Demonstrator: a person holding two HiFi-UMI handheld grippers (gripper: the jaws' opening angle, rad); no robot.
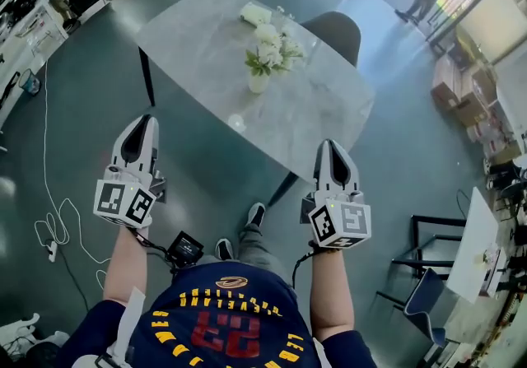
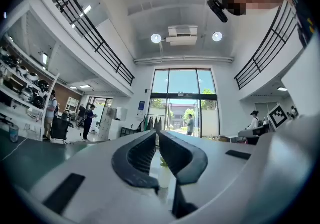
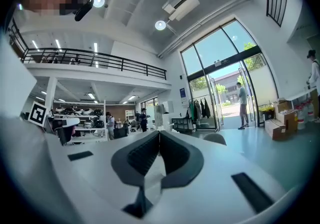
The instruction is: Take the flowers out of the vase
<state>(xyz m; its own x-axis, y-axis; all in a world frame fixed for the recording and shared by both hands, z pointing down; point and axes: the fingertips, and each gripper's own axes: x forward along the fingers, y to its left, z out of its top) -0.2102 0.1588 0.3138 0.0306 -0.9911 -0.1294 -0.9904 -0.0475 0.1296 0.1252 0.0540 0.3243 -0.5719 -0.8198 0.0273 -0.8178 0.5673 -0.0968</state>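
Observation:
A small white vase (image 1: 258, 83) holding white flowers (image 1: 272, 52) with green leaves stands near the middle of the grey marble table (image 1: 321, 111). Both grippers hang in front of the table's near edge, well short of the vase. My left gripper (image 1: 147, 119) is shut with nothing in it, and my right gripper (image 1: 328, 145) is shut and empty too. In the left gripper view the jaws (image 2: 157, 134) meet at the tips, and the vase (image 2: 164, 176) shows far off through the gap below them. In the right gripper view the jaws (image 3: 159, 133) are pressed together.
A dark chair (image 1: 336, 30) stands at the table's far side. A white folded item (image 1: 255, 14) lies on the far end of the table. Cables (image 1: 51, 230) trail on the floor at left. Boxes (image 1: 461, 95), a white side table (image 1: 473, 247) and chairs stand at right.

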